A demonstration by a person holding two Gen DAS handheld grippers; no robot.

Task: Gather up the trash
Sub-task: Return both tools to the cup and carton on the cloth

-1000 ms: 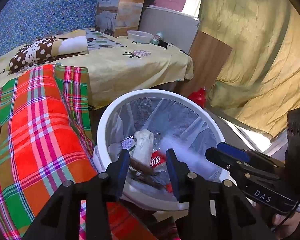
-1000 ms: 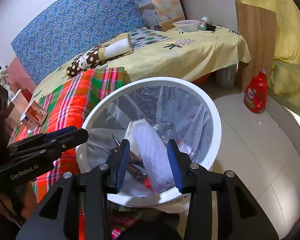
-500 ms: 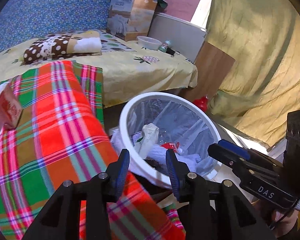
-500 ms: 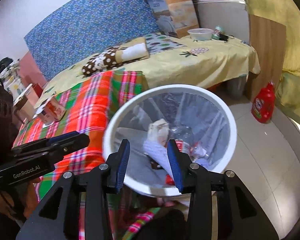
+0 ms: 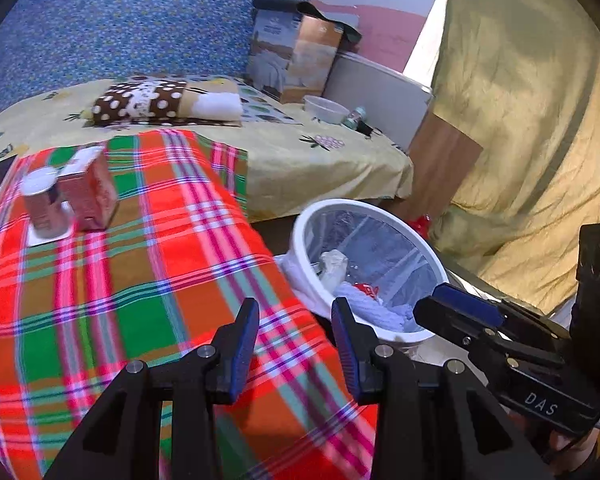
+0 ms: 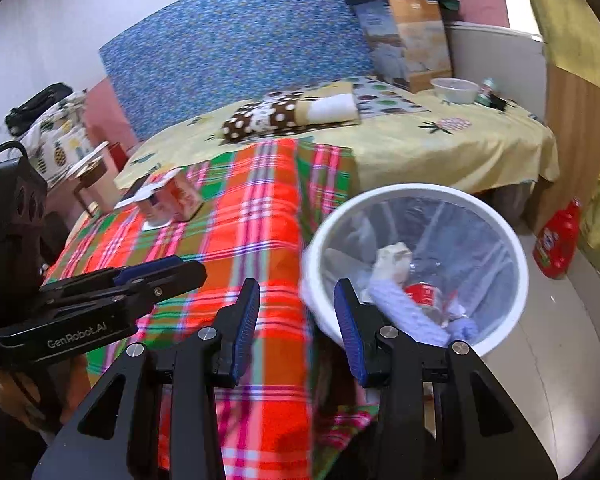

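Two grippers in view: both empty, each over the plaid cloth beside the bin.
Bed (image 5: 308, 160): yellow printed sheet, blue patterned headboard behind; spotted brown pillow (image 5: 148, 104) lies on it.
Plaid cloth (image 5: 140, 272): red, green and orange checks, spread over the near surface; whether this is a tabletop or part of the bed I cannot tell.
Curtain (image 5: 532, 120): olive-yellow, hangs at the right of the left wrist view.
Trash bin (image 6: 516, 240): white rim, clear liner, stands on the floor just beside the edge of the plaid cloth. Holds a pale crumpled wrapper, a light blue cloth and a red-labelled clear bottle.
Printed box (image 6: 408, 40): upright at the far end of the bed, against a white panel.
Left gripper (image 5: 294, 344): jaws partly apart, nothing between the pads; fingertips over the cloth's edge, bin to their right.
Right gripper (image 6: 296, 320): jaws partly apart, nothing held; its right fingertip overlaps the bin rim in view, contact not clear.
Remaining trash: red-and-white carton (image 5: 88, 188) and cup (image 5: 44, 208), touching each other, on the far left part of the plaid cloth, well apart from both grippers.
Red detergent bottle (image 6: 556, 240): on the floor right of the bin.
White bowl (image 6: 456, 90): on the bed near the box.
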